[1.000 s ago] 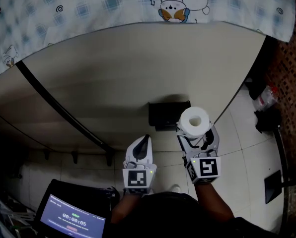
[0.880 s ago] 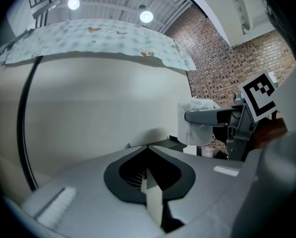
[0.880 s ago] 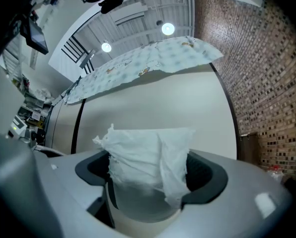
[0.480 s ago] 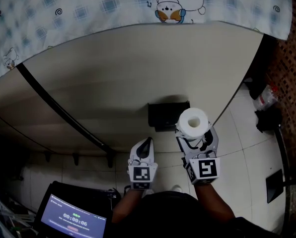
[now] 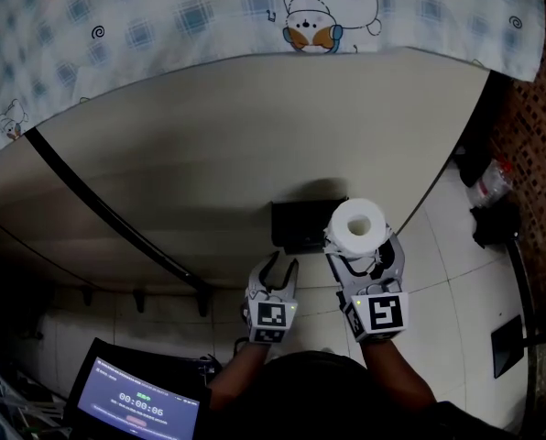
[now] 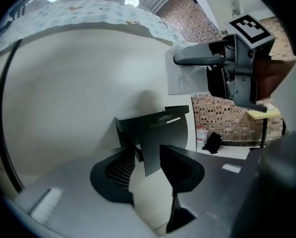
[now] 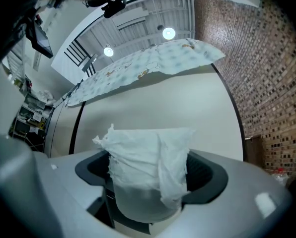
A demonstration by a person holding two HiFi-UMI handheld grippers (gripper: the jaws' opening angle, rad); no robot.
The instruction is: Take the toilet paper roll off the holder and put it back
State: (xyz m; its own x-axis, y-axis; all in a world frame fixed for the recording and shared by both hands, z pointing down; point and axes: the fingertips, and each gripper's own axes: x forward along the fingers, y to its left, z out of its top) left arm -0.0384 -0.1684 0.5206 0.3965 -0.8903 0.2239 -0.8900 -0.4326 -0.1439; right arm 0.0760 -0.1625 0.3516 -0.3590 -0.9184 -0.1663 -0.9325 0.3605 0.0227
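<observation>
Two hand-held grippers, one roll and one wall holder, listed by item.

1. Left gripper [image 5: 278, 266]: low centre in the head view, pointing at the wall. Its jaws have just been opening and now stand spread. Its own view shows the lower edge of the holder's black flap in the gap between the tips, with no pad pressing on it. Whether the flap touches a jaw cannot be told.

2. Right gripper [image 5: 358, 247]: just right of the left one and apart from it. It is clamped on the toilet paper roll [image 5: 358, 225], which is off the holder.

3. Roll: the head view looks down on its hollow core. Only the right gripper view shows the loose, torn outer sheet hanging down its front. The roll stands upright between the pads.

4. Toilet paper holder [image 5: 298, 225]: black, fixed to the pale wall panel [image 5: 209, 145], just left of the held roll. The left gripper view alone shows its angled top plate and hanging flap.

5. Surroundings, head view only: checked cartoon-print cloth [image 5: 255, 7] along the top, a diagonal black strip [image 5: 99, 200] and a lit timer screen [image 5: 136, 409] at lower left. On the tiled floor at right are a plastic bottle [image 5: 490, 181] and a black bag [image 5: 493, 223].

6. Surroundings, right gripper view only: brick wall [image 7: 267, 83] and ceiling lamps [image 7: 168, 32].
</observation>
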